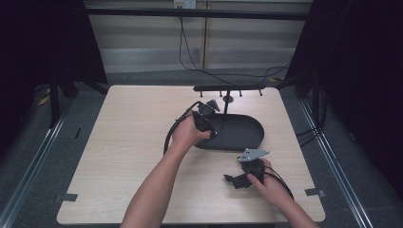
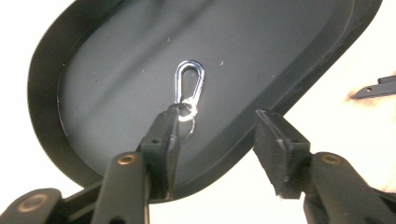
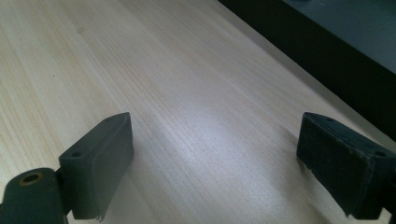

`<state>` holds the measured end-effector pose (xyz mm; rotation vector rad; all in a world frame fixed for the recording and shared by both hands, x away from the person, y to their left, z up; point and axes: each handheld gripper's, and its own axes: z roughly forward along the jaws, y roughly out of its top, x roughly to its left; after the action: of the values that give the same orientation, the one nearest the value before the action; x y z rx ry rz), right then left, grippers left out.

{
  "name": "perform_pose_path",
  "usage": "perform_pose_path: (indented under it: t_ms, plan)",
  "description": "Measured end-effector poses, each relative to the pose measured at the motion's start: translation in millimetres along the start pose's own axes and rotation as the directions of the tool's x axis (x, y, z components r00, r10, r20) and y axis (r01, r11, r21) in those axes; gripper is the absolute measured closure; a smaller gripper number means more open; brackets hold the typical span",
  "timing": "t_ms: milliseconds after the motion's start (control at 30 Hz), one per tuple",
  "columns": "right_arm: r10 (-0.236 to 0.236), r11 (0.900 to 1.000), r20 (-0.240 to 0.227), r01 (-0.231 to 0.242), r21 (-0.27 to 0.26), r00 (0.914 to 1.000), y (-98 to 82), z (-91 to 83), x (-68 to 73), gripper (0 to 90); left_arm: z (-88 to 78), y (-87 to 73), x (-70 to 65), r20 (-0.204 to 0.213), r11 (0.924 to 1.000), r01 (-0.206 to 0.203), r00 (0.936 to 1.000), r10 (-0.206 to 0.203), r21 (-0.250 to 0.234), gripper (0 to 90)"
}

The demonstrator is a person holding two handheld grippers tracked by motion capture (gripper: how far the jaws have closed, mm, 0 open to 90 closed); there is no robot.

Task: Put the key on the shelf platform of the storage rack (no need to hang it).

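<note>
The left claw [image 2: 215, 140], jaws apart and empty, hangs over the tray [image 2: 116, 60]; the clip [image 2: 189, 88] lies mid-frame just beyond its left jaw, long axis pointing away. The right claw [image 3: 224, 163] gapes wide over bare bench [image 3: 163, 70], lower right.

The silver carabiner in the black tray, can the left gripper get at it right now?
Probably yes: the left gripper hangs just over the carabiner lying in the tray, jaws apart, one jaw tip at its ring, nothing between.
</note>
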<state>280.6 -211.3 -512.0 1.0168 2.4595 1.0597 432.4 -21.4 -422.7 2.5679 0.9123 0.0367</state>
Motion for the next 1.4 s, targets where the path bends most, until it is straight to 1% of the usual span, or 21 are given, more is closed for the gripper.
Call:
perform_pose_path:
  t_ms: [33,133,167,200,300,333,367,400,433,467,533,567,900,933,1000,1067,1133,1167,1300,1367,1400]
  plan:
    - [-0.001,1.0,0.0,0.001,0.0,1.0,0.0,0.0,-0.1,10.6,-0.7,-0.8,0.6,-0.001,1.0,-0.008,1.0,0.008,0.001,47.1]
    - [0.0,1.0,0.0,0.0,0.0,1.0,0.0,0.0,0.0,10.6,-2.4,-4.7,1.0,-0.002,1.0,0.001,1.0,-0.001,-0.004,45.2]
    - [-0.002,1.0,0.001,0.002,-0.001,1.0,-0.1,0.1,0.0,10.6,-2.9,-5.6,1.8,-0.002,1.0,-0.002,1.0,0.002,-0.007,44.1]
    - [-0.002,1.0,0.001,0.002,-0.001,1.0,0.0,0.1,0.0,10.6,-3.5,-7.1,2.1,0.0,0.9999,0.009,1.0,-0.009,-0.013,42.6]
    - [-0.003,1.0,0.001,0.003,-0.001,1.0,-0.1,0.1,-0.2,10.6,-5.0,-9.9,3.3,0.001,0.9999,0.008,1.0,-0.008,-0.015,41.6]
    - [-0.003,1.0,0.001,0.003,-0.001,1.0,-0.1,0.1,-0.2,10.6,-5.1,-10.6,3.2,0.006,0.9998,0.013,0.9999,-0.013,-0.017,41.1]
    - [-0.003,1.0,0.001,0.003,-0.001,1.0,-0.1,0.1,-0.2,10.6,-5.6,-11.5,3.3,0.007,0.9999,0.009,0.9999,-0.009,-0.01,40.4]
    - [-0.003,1.0,0.001,0.003,-0.001,1.0,-0.1,0.1,-0.2,10.6,-5.6,-12.2,2.9,0.008,0.9999,0.011,0.9999,-0.011,-0.014,39.6]
    - [-0.003,1.0,0.001,0.003,-0.001,1.0,-0.1,0.1,-0.2,10.6,-6.4,-12.9,3.2,0.006,0.9999,-0.001,1.0,0.001,-0.01,38.7]
    - [-0.004,1.0,0.001,0.004,-0.002,1.0,-0.1,0.1,-0.2,10.6,-7.0,-13.5,2.5,0.008,0.9998,0.007,0.9999,-0.007,-0.017,37.3]
    - [-0.003,1.0,0.001,0.003,-0.001,1.0,-0.1,0.1,-0.2,10.6,-9.0,-15.2,2.9,0.002,0.9998,-0.008,1.0,0.008,-0.018,34.1]
    - [-0.003,1.0,0.001,0.003,-0.001,1.0,-0.1,0.1,-0.1,10.6,-8.8,-16.1,2.3,0.001,0.9995,-0.003,1.0,0.003,-0.03,33.1]
    - [-0.001,1.0,0.002,0.001,0.0,1.0,0.0,0.1,0.0,10.6,-15.0,-29.6,8.2,0.011,0.9984,-0.007,0.9999,0.008,-0.056,28.1]
    - [-0.001,1.0,0.002,0.001,0.0,1.0,0.0,0.1,0.0,10.6,-15.2,-31.0,8.7,0.016,0.9982,-0.011,0.9998,0.012,-0.06,27.9]
    - [0.002,1.0,0.002,-0.002,0.001,1.0,-0.1,-0.1,0.3,10.6,-16.5,-33.6,9.4,0.012,0.9983,-0.018,0.9998,0.018,-0.056,27.7]
    - [0.001,1.0,0.002,-0.001,0.001,1.0,0.0,-0.1,0.2,10.6,-16.9,-37.0,10.4,0.021,0.9979,-0.012,0.9997,0.013,-0.063,27.2]
    - [0.001,1.0,0.001,-0.001,0.001,1.0,-0.1,0.0,0.2,10.6,-18.2,-39.6,11.3,0.018,0.998,-0.024,0.9995,0.025,-0.059,27.2]
    - [0.001,1.0,0.001,-0.001,0.001,1.0,-0.1,0.0,0.2,10.6,-19.2,-40.4,11.7,0.018,0.9982,-0.025,0.9995,0.026,-0.054,27.1]
    - [0.001,1.0,0.0,-0.001,0.001,1.0,0.0,0.0,0.2,10.6,-22.3,-45.5,13.2,0.013,0.9976,-0.024,0.9996,0.025,-0.065,26.3]
    - [0.001,1.0,0.0,-0.001,0.001,1.0,-0.1,0.0,0.1,10.6,-23.2,-48.8,14.5,0.007,0.9978,-0.033,0.9994,0.033,-0.058,26.2]
    - [-0.001,1.0,-0.001,0.001,0.002,1.0,-0.1,-0.1,0.0,10.6,-23.0,-51.2,15.2,0.008,0.9976,-0.031,0.9995,0.031,-0.063,26.2]
